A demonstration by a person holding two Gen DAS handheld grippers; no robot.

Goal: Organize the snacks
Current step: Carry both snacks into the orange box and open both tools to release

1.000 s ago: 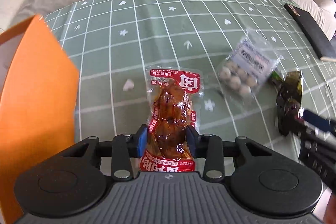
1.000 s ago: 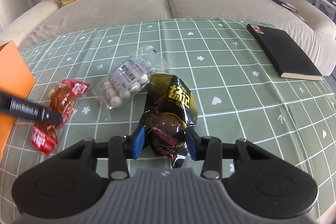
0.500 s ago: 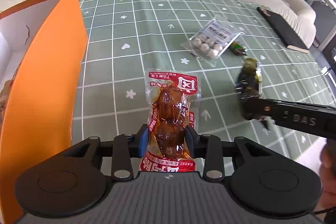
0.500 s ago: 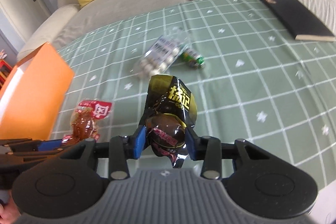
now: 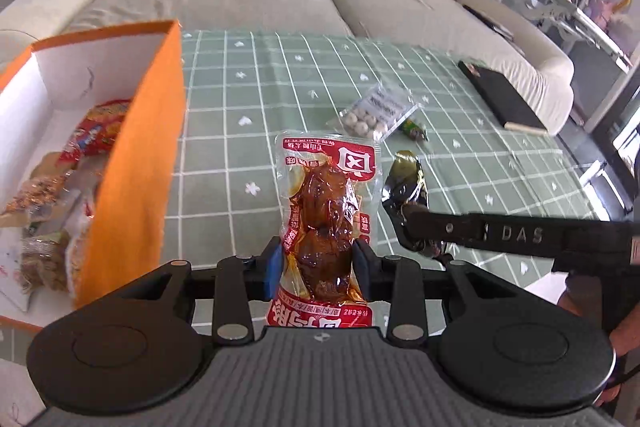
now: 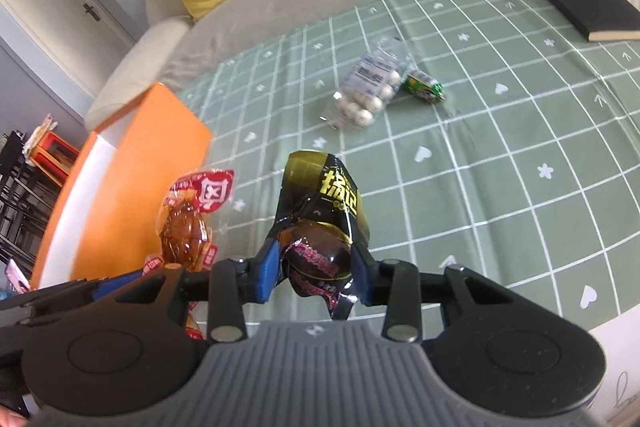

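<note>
Left wrist view shows my left gripper (image 5: 317, 263) clamped on the lower half of a red meat pouch (image 5: 326, 223), which stands up between the pads, clear of the worktop (image 5: 280, 95). Just to its left is the orange box (image 5: 136, 163), open at the top, with several snack bags already lying inside. My right gripper (image 6: 314, 267) is squeezed onto the crumpled bottom of a black snack bag (image 6: 324, 211), also held in the air, near the red pouch and to its right.

2 snacks are left on the worktop toward its far edge: a clear bag of white balls (image 5: 374, 111) and, touching it, a small green packet (image 5: 414, 129). A black notebook (image 6: 580, 1) lies at the far right corner, well apart from them.

I judge the next move is to carry both pouches over the box wall and let go. The risks I see:
- The 2 grippers are close together, so swinging both left at once could knock them or the bags into each other.
- The red pouch hangs low enough that it could catch the orange wall and tip or shove the box.
- The black bag is held only by its scrunched end, so its slick foil could slip out before it is over the box.
</note>
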